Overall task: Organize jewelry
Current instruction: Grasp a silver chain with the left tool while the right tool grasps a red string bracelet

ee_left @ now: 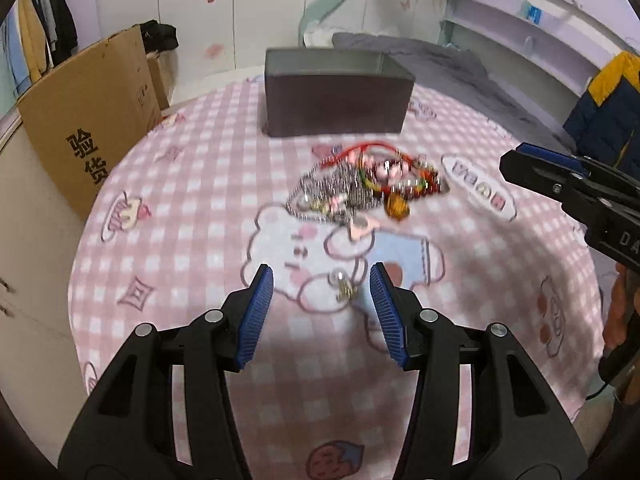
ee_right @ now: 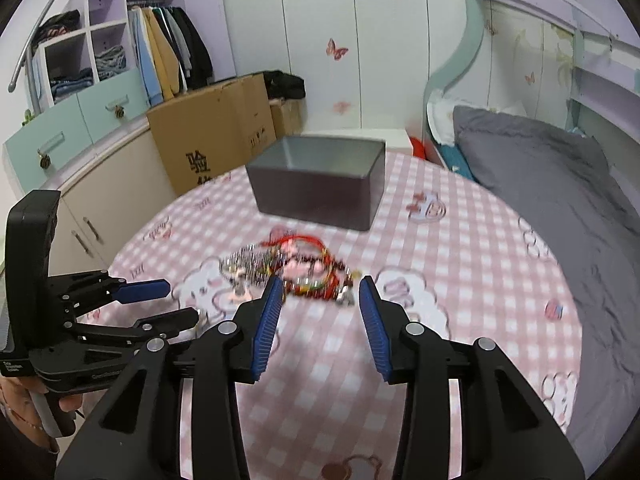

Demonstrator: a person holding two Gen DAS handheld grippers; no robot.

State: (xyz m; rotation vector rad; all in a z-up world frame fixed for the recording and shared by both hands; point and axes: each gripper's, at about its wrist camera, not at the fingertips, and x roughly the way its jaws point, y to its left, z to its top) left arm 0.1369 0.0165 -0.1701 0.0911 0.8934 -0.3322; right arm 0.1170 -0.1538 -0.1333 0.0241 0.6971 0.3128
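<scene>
A tangled pile of jewelry (ee_left: 366,182) with silver chains, red cords and beads lies on the pink checked blanket (ee_left: 192,200); it also shows in the right wrist view (ee_right: 296,270). A single pearl earring (ee_left: 343,286) lies apart, between the fingers of my left gripper (ee_left: 321,280), which is open just above it. A dark grey open box (ee_left: 338,94) stands behind the pile, also in the right wrist view (ee_right: 320,182). My right gripper (ee_right: 319,286) is open and empty, just in front of the pile's near edge. It appears in the left wrist view (ee_left: 520,166) at the right.
A cardboard box (ee_right: 212,128) stands at the back left beside cream cabinets (ee_right: 92,216). A bed with grey bedding (ee_right: 560,184) runs along the right. A wardrobe with hanging clothes (ee_right: 168,52) is behind. The blanket's edge (ee_left: 80,280) curves at the left.
</scene>
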